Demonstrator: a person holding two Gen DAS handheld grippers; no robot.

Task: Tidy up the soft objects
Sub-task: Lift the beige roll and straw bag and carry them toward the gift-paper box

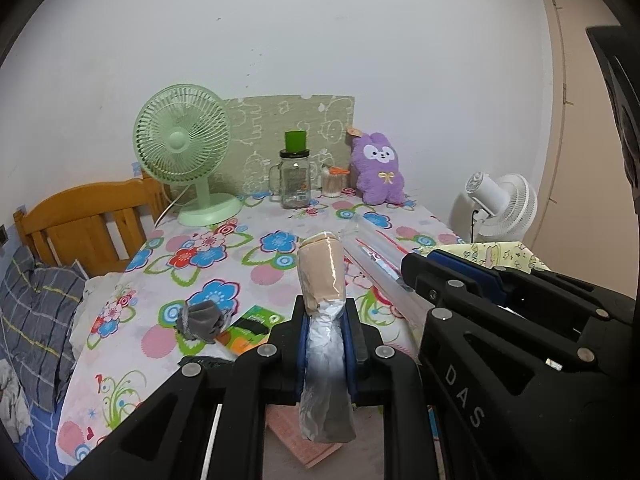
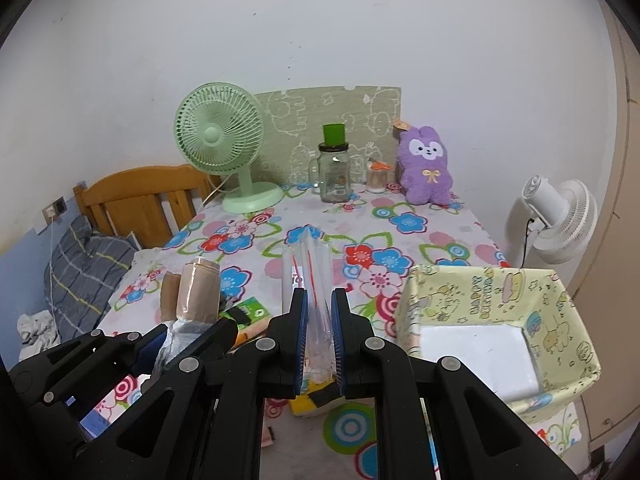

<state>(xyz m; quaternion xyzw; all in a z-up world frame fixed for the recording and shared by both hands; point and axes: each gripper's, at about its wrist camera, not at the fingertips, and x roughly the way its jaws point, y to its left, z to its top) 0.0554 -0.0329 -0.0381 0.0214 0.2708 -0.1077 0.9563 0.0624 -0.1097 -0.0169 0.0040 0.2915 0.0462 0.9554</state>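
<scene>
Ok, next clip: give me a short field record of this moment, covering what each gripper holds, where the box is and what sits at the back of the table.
left gripper: shut on a beige roll in plastic wrap, held above the table
right gripper: shut on a clear plastic bag, red line on it
surface: floral tablecloth
box: open yellow cartoon-print box, on the right gripper's side, white bottom showing
back of table: green desk fan, glass mug jar, purple plush rabbit
loose item: grey sock on the tablecloth
</scene>
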